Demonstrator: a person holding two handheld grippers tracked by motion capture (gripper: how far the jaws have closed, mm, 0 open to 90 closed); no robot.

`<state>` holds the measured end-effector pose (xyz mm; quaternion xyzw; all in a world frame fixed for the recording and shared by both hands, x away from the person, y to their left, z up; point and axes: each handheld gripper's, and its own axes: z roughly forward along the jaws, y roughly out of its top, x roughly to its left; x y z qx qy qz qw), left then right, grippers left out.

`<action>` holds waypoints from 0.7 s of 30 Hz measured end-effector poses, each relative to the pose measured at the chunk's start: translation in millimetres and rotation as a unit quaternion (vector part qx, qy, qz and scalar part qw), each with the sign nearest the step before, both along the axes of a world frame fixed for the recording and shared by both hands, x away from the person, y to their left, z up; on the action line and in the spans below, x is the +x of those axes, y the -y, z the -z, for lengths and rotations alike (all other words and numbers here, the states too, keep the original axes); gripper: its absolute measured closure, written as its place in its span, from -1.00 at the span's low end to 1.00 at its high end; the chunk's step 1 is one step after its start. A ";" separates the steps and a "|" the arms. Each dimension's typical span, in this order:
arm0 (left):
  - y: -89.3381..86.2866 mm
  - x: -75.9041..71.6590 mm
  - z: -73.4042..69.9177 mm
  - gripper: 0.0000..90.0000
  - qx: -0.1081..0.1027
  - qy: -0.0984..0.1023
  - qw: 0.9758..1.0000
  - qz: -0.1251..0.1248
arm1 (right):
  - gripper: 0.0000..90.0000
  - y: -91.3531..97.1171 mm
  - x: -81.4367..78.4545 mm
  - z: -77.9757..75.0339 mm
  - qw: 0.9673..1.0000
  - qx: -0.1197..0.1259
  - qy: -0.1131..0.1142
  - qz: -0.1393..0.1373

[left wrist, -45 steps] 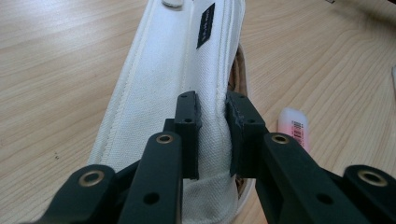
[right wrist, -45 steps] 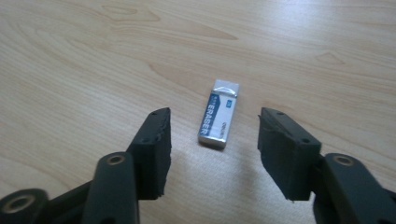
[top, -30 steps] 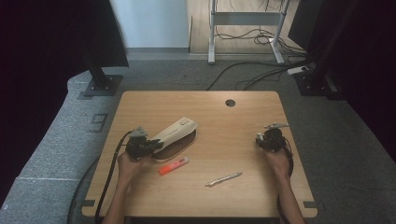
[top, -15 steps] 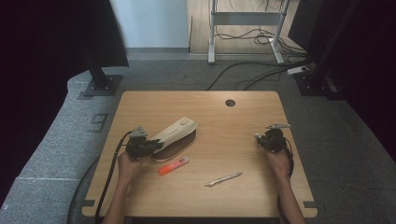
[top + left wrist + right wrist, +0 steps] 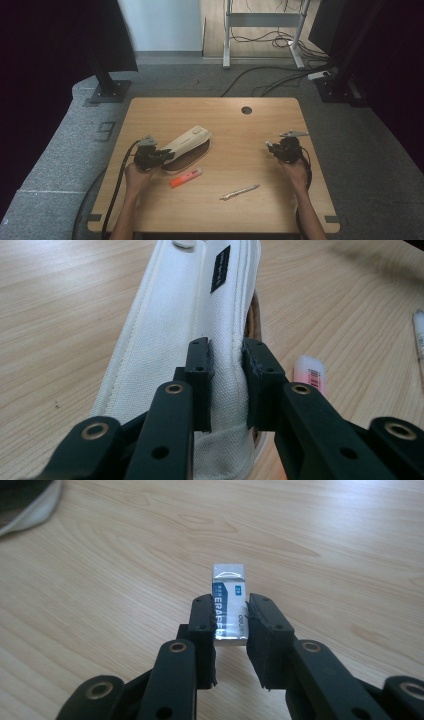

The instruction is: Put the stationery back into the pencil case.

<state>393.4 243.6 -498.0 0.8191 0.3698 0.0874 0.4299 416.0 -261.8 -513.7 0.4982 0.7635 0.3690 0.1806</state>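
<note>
A white fabric pencil case [image 5: 190,142] lies left of centre on the wooden table [image 5: 250,125], its dark inside showing under the raised flap. My left gripper [image 5: 167,155] is shut on the near end of that flap; in the left gripper view the pads [image 5: 200,365] pinch the white cloth [image 5: 190,315]. At the right, my right gripper [image 5: 270,147] holds a small eraser [image 5: 229,587] in a blue and white sleeve. Its jaws have just been closing, and the pads [image 5: 202,620] now press on the eraser's sides, a little above the wood.
An orange highlighter [image 5: 186,177] lies just in front of the pencil case, also in the left gripper view [image 5: 310,372]. A silver pen [image 5: 240,191] lies nearer the front edge. A cable hole [image 5: 246,110] sits at the back of the table.
My right gripper has risen slightly and shifted a little toward the middle with the eraser in it. The left gripper and the pencil case have stayed put.
</note>
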 end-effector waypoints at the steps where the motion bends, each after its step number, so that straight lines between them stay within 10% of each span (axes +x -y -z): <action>1: -0.2 0.0 -0.2 0.67 0.000 0.000 1.000 0.000 | 0.60 -1.9 -0.2 -0.9 1.000 0.001 0.000 -0.002; 21: -0.9 -1.2 -1.9 0.67 -0.009 0.000 1.000 -0.007 | 0.60 -60.8 4.6 -11.3 0.997 0.010 0.006 -0.081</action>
